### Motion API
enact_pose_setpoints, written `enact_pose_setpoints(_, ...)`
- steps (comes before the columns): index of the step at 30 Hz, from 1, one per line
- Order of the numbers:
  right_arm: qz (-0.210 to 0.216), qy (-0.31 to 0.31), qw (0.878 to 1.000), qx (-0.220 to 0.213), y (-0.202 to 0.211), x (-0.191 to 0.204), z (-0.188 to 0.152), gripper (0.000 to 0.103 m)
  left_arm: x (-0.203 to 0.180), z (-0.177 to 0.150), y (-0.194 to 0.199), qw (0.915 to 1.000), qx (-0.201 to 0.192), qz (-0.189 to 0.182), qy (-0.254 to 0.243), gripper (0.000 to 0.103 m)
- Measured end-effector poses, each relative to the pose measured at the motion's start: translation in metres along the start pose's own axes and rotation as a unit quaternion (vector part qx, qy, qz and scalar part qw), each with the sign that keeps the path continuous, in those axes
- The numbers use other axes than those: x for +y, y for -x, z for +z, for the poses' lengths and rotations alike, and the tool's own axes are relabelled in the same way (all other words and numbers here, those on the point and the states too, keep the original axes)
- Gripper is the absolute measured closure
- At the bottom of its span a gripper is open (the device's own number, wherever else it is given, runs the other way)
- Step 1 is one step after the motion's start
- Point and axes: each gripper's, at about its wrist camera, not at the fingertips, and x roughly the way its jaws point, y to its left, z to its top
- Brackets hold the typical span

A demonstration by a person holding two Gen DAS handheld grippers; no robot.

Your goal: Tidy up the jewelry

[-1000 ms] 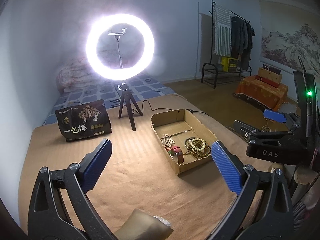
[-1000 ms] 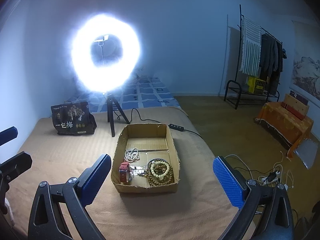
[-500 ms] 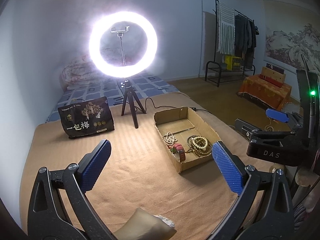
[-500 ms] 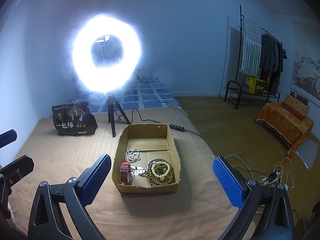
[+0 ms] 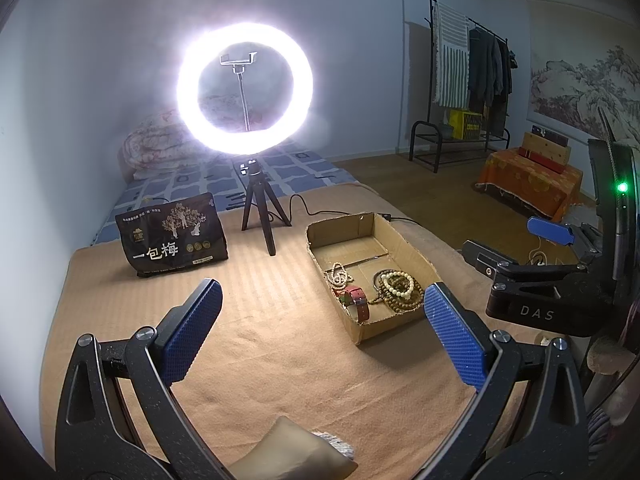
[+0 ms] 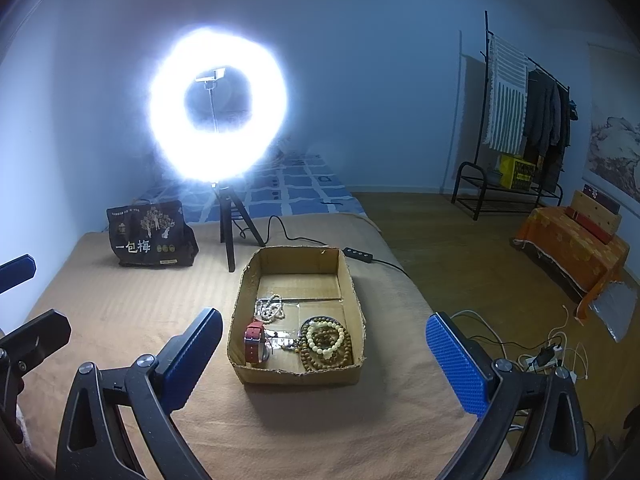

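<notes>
An open cardboard box (image 6: 240, 304) lies on the tan blanket and also shows in the left wrist view (image 5: 404, 236). In it lie a white bead string (image 6: 270, 309), a red-strapped watch (image 6: 254, 342), and cream and brown bead bracelets (image 6: 326, 340). The same watch (image 5: 356, 300) and bracelets (image 5: 400, 286) show in the left wrist view. My left gripper (image 5: 320, 328) is open and empty, left of and short of the box. My right gripper (image 6: 324, 356) is open and empty, hovering just short of the box's near end.
A lit ring light on a small tripod (image 5: 244, 88) stands behind the box, its cable trailing right. A dark printed bag (image 5: 172, 236) sits at the back left. A tan object (image 5: 292, 452) lies under the left gripper. The bed edge drops to the floor at right.
The left wrist view has shifted slightly, and the box sits a little further right and lower in it. The right wrist view has barely shifted. Both grippers stay open.
</notes>
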Motion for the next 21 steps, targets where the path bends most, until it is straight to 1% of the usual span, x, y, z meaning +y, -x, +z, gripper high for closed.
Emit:
enact_pose_setpoints(12, 0.0, 0.002, 1.0, 0.002, -0.001, 0.0011, -0.0011, 0.0, -0.0022, -0.0039, 0.0001, 1.0, 0.007, 0.0, -0.002, 0.0)
enact_pose_setpoints(21, 0.002, 0.004, 1.0, 0.003, -0.0025, 0.0005, -0.0025, 0.0, -0.0023, -0.0039, 0.0009, 0.9998, -0.004, 0.019, -0.01, 0.0)
